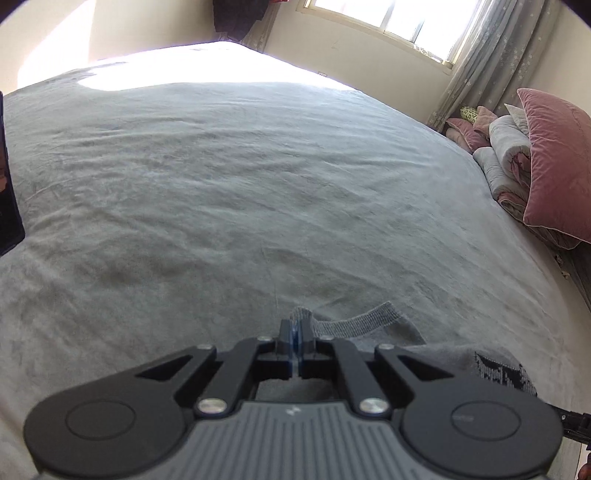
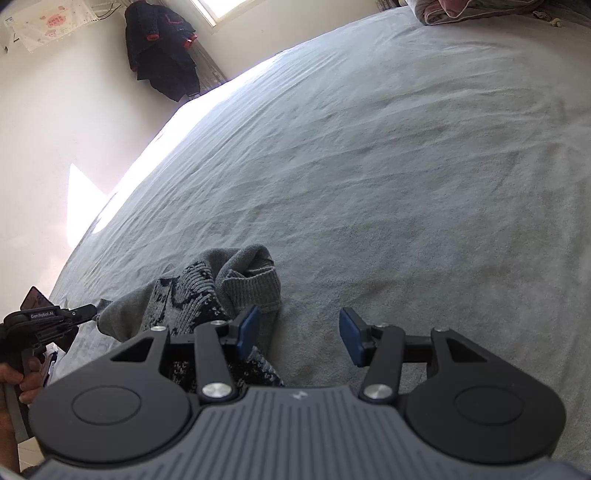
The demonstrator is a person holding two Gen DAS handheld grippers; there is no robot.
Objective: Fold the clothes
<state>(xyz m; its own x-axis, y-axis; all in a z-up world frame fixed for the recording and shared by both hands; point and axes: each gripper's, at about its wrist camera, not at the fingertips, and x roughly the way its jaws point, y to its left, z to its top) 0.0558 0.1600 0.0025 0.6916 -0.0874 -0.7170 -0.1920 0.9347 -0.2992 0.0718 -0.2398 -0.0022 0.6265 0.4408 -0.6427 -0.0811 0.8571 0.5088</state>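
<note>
At the bottom of the left wrist view, the left gripper (image 1: pixel 295 334) was clamped on the ribbed edge of a grey patterned sweater (image 1: pixel 369 332), its blue pads pressed together with knit cloth between them. In the right wrist view, the right gripper (image 2: pixel 299 332) hovered with its jaws spread wide and nothing between them, the left pad just beside the sweater's rumpled cuff at lower centre. The sweater (image 2: pixel 207 299) lay bunched on the near edge of the grey bedspread (image 2: pixel 406 166), at the lower left of that frame, where the left gripper (image 2: pixel 92 313) pinched its corner. Beyond it the bedspread stretched bare and lightly creased to a sunlit far edge. At the right of the left view, pink pillows (image 1: pixel 554 158) and a rolled quilt (image 1: pixel 506 158) were stacked beside a curtain (image 1: pixel 491 55) under the window (image 1: pixel 399 18). A dark jacket (image 2: pixel 162 51) hung on the wall at the upper left of the right view.
</note>
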